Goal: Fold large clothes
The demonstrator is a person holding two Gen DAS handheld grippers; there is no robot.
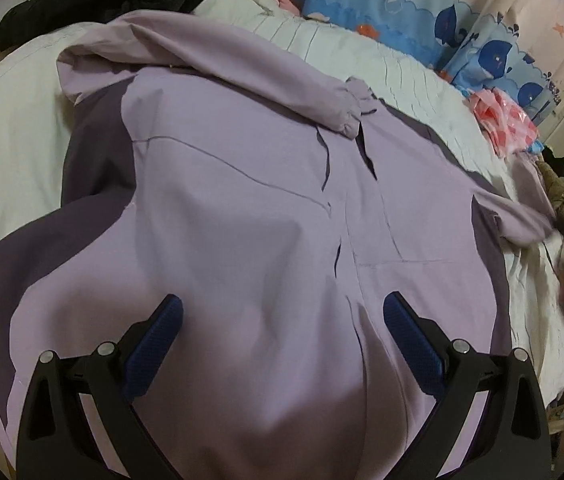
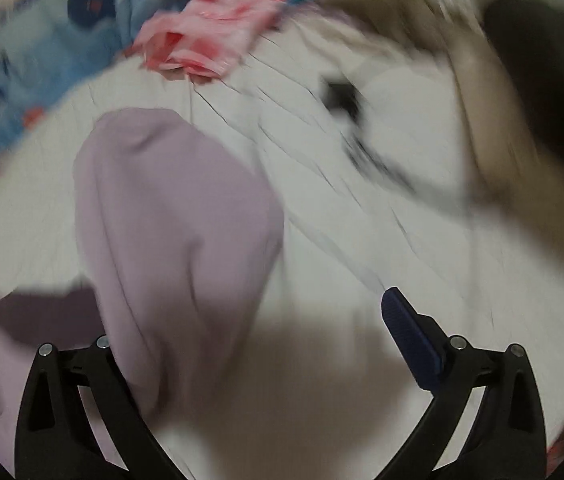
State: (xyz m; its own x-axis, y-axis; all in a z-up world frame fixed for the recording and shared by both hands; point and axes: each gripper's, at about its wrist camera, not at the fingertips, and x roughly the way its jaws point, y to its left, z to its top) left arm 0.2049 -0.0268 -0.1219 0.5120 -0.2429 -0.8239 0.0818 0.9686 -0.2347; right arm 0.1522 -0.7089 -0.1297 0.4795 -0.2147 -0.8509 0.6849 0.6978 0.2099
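Both the left gripper [image 1: 282, 320] and right gripper [image 2: 249, 320] have jaws spread wide.

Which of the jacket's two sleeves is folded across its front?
The left-hand sleeve, in the left wrist view: it lies diagonally over the lilac jacket. The other sleeve trails off to the right on the bed.

Two wrist fisheye views, both looking down and forward over a bed.

The left wrist view sits close above the lilac jacket [image 1: 241, 208], facing across it toward the whale-print bedding [image 1: 382, 0] at the far edge. The right wrist view, motion-blurred, looks from close range over the jacket's sleeve [image 2: 173, 216] and the white bedsheet [image 2: 362, 208]. Shared between views: the jacket, the sheet, the whale-print bedding and the pink plastic bag [image 1: 502, 120] [image 2: 217, 36].
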